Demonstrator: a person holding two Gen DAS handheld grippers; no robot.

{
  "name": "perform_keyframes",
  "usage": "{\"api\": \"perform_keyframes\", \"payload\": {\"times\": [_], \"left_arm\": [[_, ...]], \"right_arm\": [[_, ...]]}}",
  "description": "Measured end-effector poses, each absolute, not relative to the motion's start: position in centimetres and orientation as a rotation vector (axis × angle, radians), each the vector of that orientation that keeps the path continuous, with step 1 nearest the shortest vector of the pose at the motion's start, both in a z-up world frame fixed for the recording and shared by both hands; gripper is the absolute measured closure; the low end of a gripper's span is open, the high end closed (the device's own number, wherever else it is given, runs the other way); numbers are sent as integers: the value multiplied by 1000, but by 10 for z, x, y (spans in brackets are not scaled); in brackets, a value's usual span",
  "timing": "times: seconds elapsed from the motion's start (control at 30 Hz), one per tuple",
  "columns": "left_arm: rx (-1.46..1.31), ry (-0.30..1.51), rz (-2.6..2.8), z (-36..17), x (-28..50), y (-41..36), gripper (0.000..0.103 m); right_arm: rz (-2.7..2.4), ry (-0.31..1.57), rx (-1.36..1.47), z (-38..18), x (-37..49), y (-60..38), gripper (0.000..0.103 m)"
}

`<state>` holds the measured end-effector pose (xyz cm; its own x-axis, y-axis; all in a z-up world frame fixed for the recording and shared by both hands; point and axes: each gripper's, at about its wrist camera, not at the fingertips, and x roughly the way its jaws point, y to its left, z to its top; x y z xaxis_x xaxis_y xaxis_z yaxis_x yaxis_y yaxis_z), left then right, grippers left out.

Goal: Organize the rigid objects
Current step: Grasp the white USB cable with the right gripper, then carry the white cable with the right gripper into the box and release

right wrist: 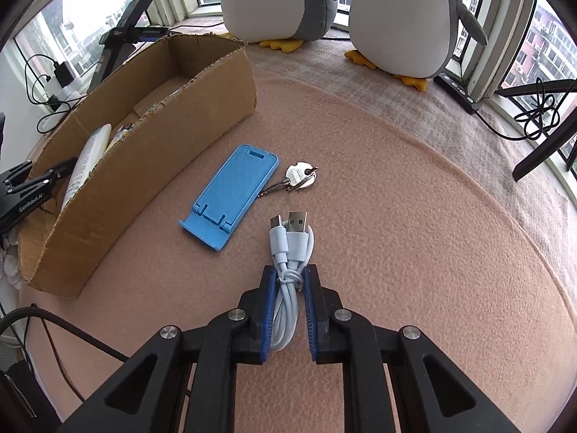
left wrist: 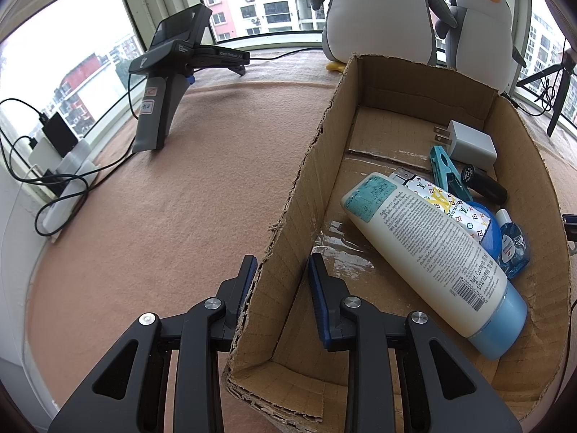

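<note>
The right claw (right wrist: 291, 281) is clenched on the light, floppy coiled USB cable (right wrist: 290, 252) at its knotted middle, plugs dangling ahead

Cardboard box (left wrist: 396, 83): matt brown corrugated board, edges torn and ragged; glossy clear tape along the floor seam.
Lotion bottle (left wrist: 432, 249): smooth cream plastic, slight sheen, translucent blue cap.
Charger plug (left wrist: 468, 142): matt white plastic with metal prongs.
Clip (left wrist: 449, 176): teal plastic.
Table (right wrist: 396, 198): covered in peach felt-like cloth, matt and faintly fuzzy.
Phone stand (right wrist: 234, 195): matt blue plastic, smooth.
Keys (right wrist: 299, 176): bright polished metal.
USB cable (right wrist: 290, 263): smooth white plastic sheath, metal connector ends.
Right tool (right wrist: 290, 281): black matt plastic frame, ribbed blue pads, shiny metal rivets.
Plush penguins (right wrist: 396, 18): soft grey and white fabric.
</note>
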<state>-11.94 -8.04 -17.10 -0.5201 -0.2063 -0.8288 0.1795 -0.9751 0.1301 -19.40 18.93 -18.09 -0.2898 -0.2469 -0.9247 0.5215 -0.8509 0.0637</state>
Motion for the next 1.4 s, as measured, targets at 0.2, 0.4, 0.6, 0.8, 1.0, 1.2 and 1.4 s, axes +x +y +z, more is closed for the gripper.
{"api": "perform_keyframes", "payload": {"times": [0.2, 0.4, 0.6, 0.8, 1.0, 1.2, 1.4], "left_arm": [[1403, -42, -2563, -171, -119, -80, 76], [1402, -33, -2562, -172, -117, -82, 77], [1401, -29, -2568, -172, -115, -83, 77], [1402, -27, -2568, -172, -116, -83, 77], [1401, -23, -2567, -172, -116, -82, 77], [1400, -16, -2568, -172, -116, -81, 77], [1400, -14, -2569, -172, -116, -82, 77]], "right_arm": [[-2239, 242, 1510, -180, -184, 205, 90], [-2284, 106, 1536, -177, -177, 220, 90], [-2329, 20, 1523, -166, -172, 228, 90], [-2353, -15, 1469, -148, -170, 222, 90], [-2341, -25, 1364, -119, -169, 190, 90], [-2279, -4, 1269, -96, -168, 142, 90], [-2225, 32, 1231, -90, -168, 99, 90]]}}
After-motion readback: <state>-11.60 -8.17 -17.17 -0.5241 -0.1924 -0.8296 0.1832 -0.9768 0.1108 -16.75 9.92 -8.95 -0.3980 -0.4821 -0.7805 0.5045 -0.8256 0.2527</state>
